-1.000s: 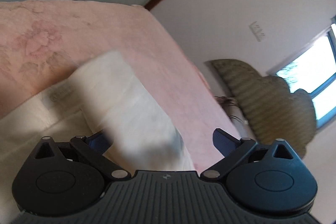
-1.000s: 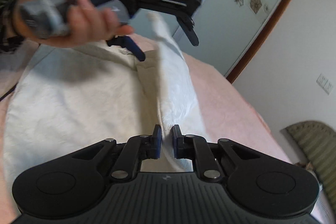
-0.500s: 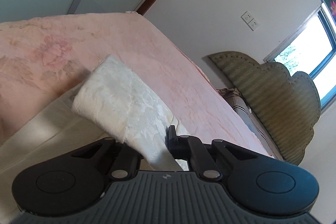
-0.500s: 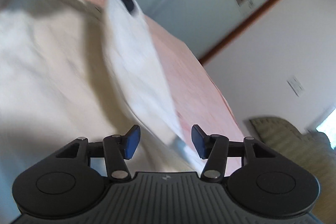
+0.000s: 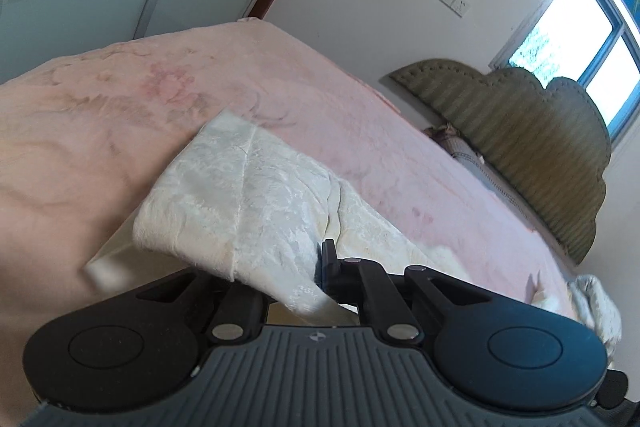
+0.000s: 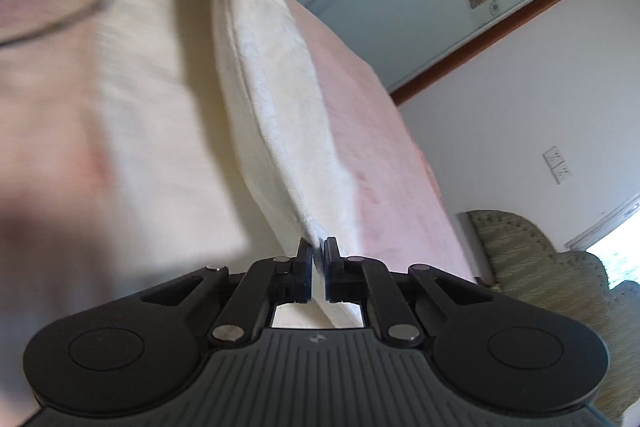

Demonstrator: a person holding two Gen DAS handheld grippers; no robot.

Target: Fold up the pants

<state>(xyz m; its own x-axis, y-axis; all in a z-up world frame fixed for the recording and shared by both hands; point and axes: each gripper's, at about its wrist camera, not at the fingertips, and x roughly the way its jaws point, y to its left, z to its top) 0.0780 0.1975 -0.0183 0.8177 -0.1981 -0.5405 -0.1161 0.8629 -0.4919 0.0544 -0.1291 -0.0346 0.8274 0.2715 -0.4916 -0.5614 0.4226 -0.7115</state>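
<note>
Both grippers pinched the same lifted edge of the cream pants (image 6: 280, 99), which lay on a pink bedspread (image 5: 120, 99). The right gripper (image 6: 318, 259) had just closed its jaws, and they pressed together on the near end of that edge. The left gripper (image 5: 316, 267) held its jaws clamped on the far end; fabric draped over its left finger. Holding the edge at two separated points kept it taut and raised off the remaining cloth, so that the panel could likely be carried across as one flat fold.
</note>
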